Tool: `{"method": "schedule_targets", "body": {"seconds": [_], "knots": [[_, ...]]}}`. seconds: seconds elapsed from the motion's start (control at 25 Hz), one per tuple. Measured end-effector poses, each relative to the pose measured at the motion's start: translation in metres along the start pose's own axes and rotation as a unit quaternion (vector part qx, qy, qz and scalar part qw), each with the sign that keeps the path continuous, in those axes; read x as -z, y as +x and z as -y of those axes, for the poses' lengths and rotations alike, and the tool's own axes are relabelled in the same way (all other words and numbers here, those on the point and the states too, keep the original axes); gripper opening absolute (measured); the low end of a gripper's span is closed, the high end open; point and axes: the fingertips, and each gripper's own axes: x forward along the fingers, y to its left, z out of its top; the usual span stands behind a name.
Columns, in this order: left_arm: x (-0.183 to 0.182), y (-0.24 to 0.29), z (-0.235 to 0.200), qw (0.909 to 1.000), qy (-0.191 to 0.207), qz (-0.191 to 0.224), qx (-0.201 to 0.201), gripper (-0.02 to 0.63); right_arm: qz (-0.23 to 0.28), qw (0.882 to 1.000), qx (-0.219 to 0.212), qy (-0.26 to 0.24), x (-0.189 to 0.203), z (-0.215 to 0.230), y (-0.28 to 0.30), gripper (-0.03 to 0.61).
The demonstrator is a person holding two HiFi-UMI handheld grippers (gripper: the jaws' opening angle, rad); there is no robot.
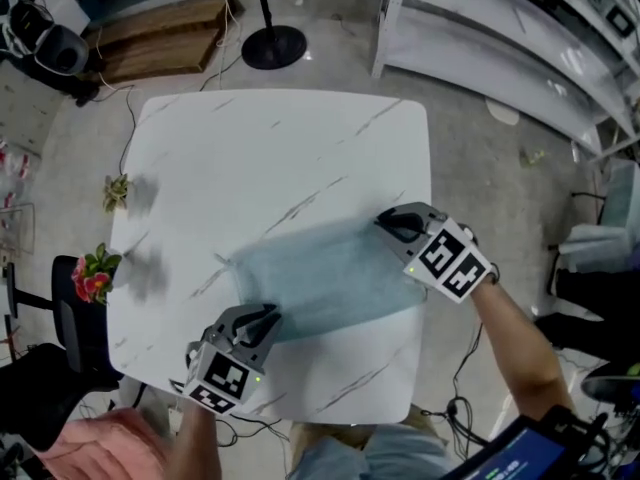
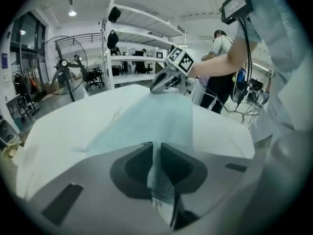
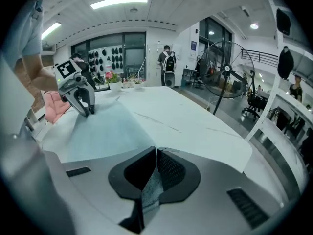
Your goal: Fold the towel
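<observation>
Pale blue towel (image 1: 325, 283) flat on the white worktop (image 1: 270, 148), toward the near side. Held at two places: left gripper (image 1: 264, 318) clamped on the near-left corner, right gripper (image 1: 392, 224) clamped on the far-right corner, with cloth squeezed tight between the jaws of each. Long way of the towel running slantwise across, from one gripper toward the other, pulled fairly smooth. Neither gripper nearer than the other, no reaching needed. Likely next: lift one held corner, carry it along that long line, and lay it over the other end.
</observation>
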Motion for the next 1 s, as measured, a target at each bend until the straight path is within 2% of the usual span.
{"method": "schedule_targets", "body": {"seconds": [0.12, 0.28, 0.4, 0.48, 0.6, 0.72, 0.84, 1.0], "knots": [[0.019, 0.006, 0.003, 0.9998, -0.004, -0.018, 0.004, 0.05, -0.022, 1.0, 0.0, 0.001, 0.015, 0.004, 0.01, 0.028], [0.023, 0.007, -0.003, 0.9997, -0.021, -0.013, 0.002, 0.046, -0.026, 0.999, -0.007, 0.028, 0.023, 0.008, 0.02, 0.026], [0.012, -0.003, -0.013, 0.9978, -0.061, 0.021, -0.014, 0.046, -0.018, 0.999, -0.013, 0.035, 0.014, 0.01, 0.019, 0.031], [0.001, -0.018, -0.019, 0.994, -0.09, 0.053, -0.033, 0.048, 0.015, 0.998, -0.015, 0.061, -0.007, 0.015, 0.002, 0.051], [-0.013, -0.045, -0.027, 0.9853, -0.123, 0.094, -0.071, 0.051, 0.068, 0.993, -0.007, 0.1, -0.037, 0.026, -0.036, 0.111], [-0.026, -0.078, -0.03, 0.9765, -0.133, 0.121, -0.119, 0.052, 0.09, 0.99, 0.009, 0.105, -0.046, 0.03, -0.072, 0.158], [-0.048, -0.104, -0.027, 0.9677, -0.138, 0.148, -0.15, 0.052, 0.096, 0.988, 0.009, 0.121, -0.037, 0.025, -0.096, 0.19], [-0.074, -0.119, -0.006, 0.9639, -0.129, 0.157, -0.171, 0.052, 0.072, 0.982, -0.013, 0.173, 0.01, 0.003, -0.096, 0.201]]}}
